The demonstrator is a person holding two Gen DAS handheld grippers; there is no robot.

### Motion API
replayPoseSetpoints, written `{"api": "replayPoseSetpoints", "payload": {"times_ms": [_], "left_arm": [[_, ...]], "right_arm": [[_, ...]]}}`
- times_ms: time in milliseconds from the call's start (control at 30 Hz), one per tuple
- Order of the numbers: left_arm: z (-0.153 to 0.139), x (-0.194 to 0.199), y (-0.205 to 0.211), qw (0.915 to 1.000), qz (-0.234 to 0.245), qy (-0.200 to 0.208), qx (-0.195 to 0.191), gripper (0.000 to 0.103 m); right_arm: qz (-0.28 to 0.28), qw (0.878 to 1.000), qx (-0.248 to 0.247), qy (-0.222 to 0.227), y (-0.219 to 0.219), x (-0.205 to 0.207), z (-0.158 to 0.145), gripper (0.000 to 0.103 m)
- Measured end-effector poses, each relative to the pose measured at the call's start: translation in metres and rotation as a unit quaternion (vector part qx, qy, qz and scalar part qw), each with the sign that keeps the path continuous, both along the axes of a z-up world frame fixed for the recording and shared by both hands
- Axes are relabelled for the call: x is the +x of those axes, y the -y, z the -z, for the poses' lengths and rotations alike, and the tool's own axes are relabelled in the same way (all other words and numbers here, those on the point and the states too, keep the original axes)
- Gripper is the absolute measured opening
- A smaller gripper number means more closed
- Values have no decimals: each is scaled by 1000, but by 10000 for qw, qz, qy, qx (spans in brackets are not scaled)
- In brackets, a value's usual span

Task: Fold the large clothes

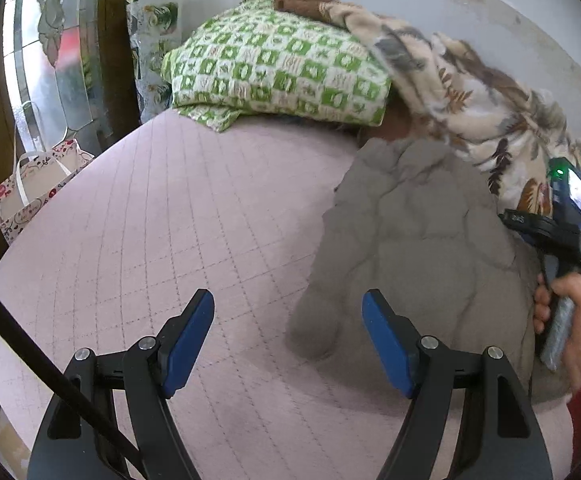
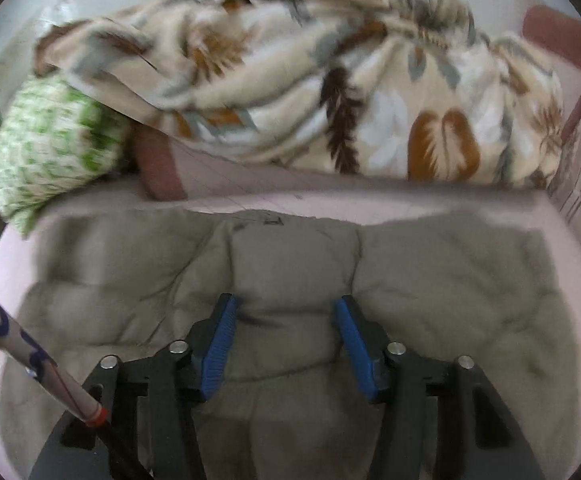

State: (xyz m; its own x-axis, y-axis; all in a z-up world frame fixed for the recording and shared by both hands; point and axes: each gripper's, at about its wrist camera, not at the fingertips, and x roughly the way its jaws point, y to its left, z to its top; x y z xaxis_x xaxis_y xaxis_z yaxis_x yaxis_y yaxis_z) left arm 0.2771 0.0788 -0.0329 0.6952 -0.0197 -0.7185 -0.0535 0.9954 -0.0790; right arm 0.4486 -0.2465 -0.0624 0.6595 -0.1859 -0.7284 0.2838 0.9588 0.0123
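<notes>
Up top in both views: green checked pillow (image 1: pixel 274 68) and leafy blanket (image 2: pixel 330 92), piled behind the gray puffy jacket (image 2: pixel 290 280) on the pink bed sheet (image 1: pixel 150 220). Left gripper (image 1: pixel 288 344) wide open, holding nothing. Right gripper (image 2: pixel 284 344) wide open over the jacket.

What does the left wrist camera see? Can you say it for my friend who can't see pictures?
A puffy grey jacket lies on a pink quilted bed, and the open left hand-held gripper hovers beside its sleeve. Behind are a green checked pillow and a leafy blanket. At the right edge, a hand holds the other hand-held gripper.
</notes>
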Motion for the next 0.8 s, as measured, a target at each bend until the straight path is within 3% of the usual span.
{"api": "replayPoseSetpoints", "payload": {"times_ms": [133,233,333,400,533,600,700,800], "left_arm": [[6,6,-4,9999,6,-137,32,76],[7,7,-5,9998,5,-186,-81,76],[9,6,-3,9997,-57,-209,67,76],[9,3,-4,9997,-127,-201,105,76],[6,0,-12,9995,-186,-211,-148,76],[7,0,-13,9993,-187,-234,-212,76],[10,1,-11,9994,-131,-279,-182,76],[11,3,-8,9994,-101,-282,-163,76]], "right_arm": [[179,9997,-144,-24,8,25,27,59],[214,9996,-178,-51,9,33,30,59],[181,9988,-380,-245,4,34,26,60],[231,9963,-673,-484,-5,35,8,60],[-19,9979,-626,166,-36,10,-48,60],[-361,9982,-419,216,-60,6,-61,60],[-767,9960,-457,51,-96,16,-51,60],[-825,9939,-640,-356,-120,41,-11,61]]}}
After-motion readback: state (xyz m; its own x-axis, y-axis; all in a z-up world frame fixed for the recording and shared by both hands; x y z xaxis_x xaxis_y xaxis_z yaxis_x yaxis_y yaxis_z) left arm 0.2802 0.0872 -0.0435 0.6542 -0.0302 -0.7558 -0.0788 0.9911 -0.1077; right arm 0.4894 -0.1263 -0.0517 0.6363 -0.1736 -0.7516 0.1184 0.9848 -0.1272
